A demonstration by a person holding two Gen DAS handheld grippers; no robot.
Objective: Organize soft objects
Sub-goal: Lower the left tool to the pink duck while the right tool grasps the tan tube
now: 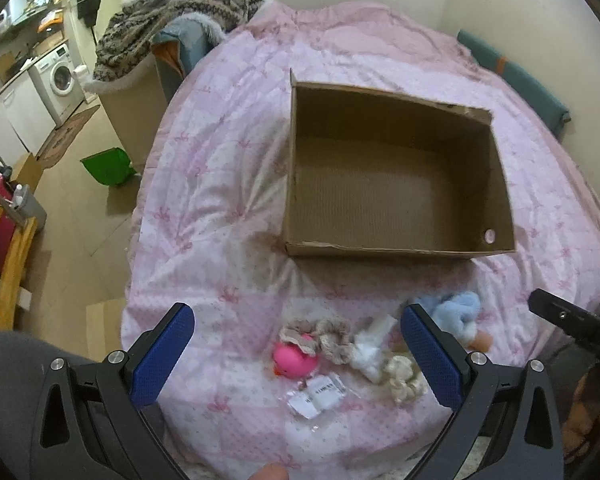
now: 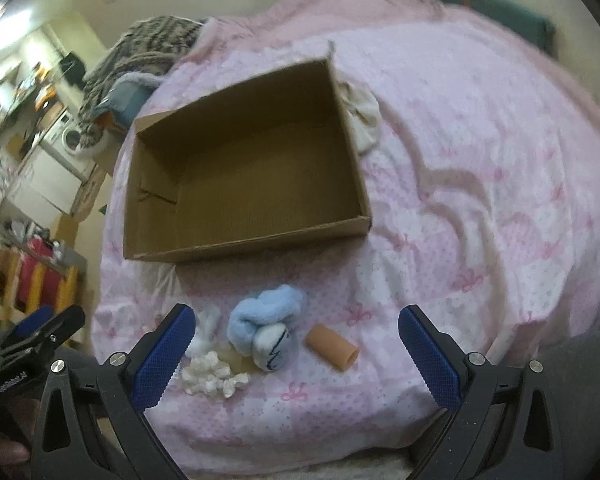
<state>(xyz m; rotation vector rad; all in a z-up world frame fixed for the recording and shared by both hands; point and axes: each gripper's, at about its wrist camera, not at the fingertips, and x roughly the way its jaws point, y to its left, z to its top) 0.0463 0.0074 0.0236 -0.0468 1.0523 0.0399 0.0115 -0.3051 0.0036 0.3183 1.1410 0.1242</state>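
An open, empty cardboard box point(image 1: 396, 176) point(image 2: 244, 176) sits on the pink quilt. In front of it lies a cluster of soft items: a pink rubber duck point(image 1: 292, 362), a beige crocheted scrunchie point(image 1: 324, 338), a white fluffy piece point(image 1: 370, 350) point(image 2: 204, 334), a cream scrunchie point(image 1: 404, 376) point(image 2: 214, 374), a blue plush toy point(image 1: 456, 312) point(image 2: 266, 320) and a tan tube point(image 2: 332, 346). My left gripper point(image 1: 296, 358) hovers open above the duck and scrunchies. My right gripper point(image 2: 296, 354) stands open over the blue plush and the tube. Neither holds anything.
A small clear packet with labels point(image 1: 318, 396) lies near the bed's front edge. A white cloth point(image 2: 362, 116) lies beside the box. Striped blankets point(image 1: 180, 12) pile on a chair at the bed's left. Beside the bed stand a green bag point(image 1: 108, 166) and a yellow wooden chair point(image 1: 12, 256).
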